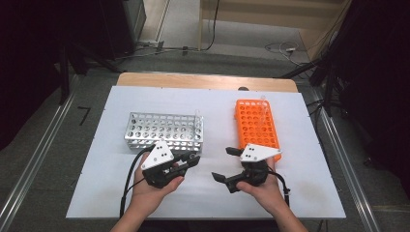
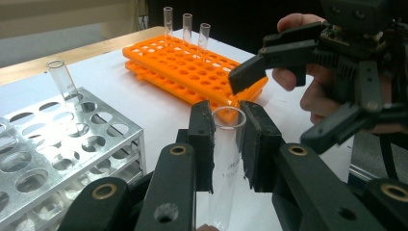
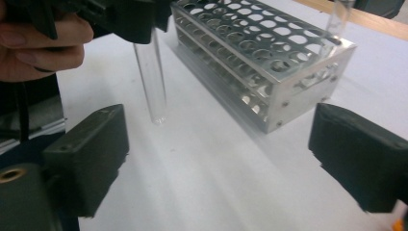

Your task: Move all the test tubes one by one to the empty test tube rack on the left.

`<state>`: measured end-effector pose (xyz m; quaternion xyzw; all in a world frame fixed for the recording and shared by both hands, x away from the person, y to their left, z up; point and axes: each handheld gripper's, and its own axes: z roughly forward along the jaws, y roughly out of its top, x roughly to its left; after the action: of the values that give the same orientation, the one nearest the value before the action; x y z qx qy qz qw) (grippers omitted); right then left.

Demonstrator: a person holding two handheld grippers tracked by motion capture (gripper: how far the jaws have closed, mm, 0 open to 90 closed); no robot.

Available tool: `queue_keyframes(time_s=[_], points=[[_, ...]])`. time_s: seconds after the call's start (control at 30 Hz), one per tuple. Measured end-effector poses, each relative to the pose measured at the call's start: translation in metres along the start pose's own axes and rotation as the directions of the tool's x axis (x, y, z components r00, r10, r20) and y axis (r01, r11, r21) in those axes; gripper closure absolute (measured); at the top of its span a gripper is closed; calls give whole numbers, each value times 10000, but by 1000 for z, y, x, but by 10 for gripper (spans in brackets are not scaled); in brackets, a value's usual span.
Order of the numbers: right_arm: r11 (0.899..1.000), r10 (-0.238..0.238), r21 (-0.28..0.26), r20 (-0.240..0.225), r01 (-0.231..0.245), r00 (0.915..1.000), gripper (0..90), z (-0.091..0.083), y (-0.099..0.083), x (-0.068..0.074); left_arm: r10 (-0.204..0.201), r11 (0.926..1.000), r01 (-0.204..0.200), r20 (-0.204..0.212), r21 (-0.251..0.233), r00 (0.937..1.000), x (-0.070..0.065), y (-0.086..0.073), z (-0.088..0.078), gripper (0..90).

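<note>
Nearest us in the left gripper view, our left gripper (image 2: 226, 144) is clamped on a glass tube (image 2: 225, 163), which stands upright, open mouth up, long axis vertical. From above the tube is hard to make out; there we see the white table (image 1: 111, 193), the metal rack (image 1: 164, 129) and the orange rack (image 1: 257, 123) side by side, and our left gripper just in front of the metal rack. The right gripper view shows the tube's rounded bottom hanging just above the table. Our right gripper (image 1: 227, 164) has its jaws wide apart, with nothing between them. One tube (image 2: 62, 82) stands in the metal rack, three more tubes (image 2: 185, 26) at the orange rack's far end.
</note>
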<state>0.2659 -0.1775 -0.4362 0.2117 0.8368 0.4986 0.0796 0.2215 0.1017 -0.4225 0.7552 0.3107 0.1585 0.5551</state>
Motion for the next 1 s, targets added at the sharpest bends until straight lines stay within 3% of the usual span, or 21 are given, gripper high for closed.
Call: queue_keyframes(time_s=[0.47,0.83,1.0], points=[[9978,633,-272,1024,-608,9927,0,-47,-26,-34,-201,9998,202,-309,40,9993,15,5,0,759],[9927,1177,-468,1735,-1112,9778,0,-85,-49,-55,-179,9997,170,-636,-150,9978,37,23,-2,759],[9863,1595,-725,1981,-1479,9671,0,-98,-57,-67,-202,9995,181,-808,-258,9965,47,32,0,759]])
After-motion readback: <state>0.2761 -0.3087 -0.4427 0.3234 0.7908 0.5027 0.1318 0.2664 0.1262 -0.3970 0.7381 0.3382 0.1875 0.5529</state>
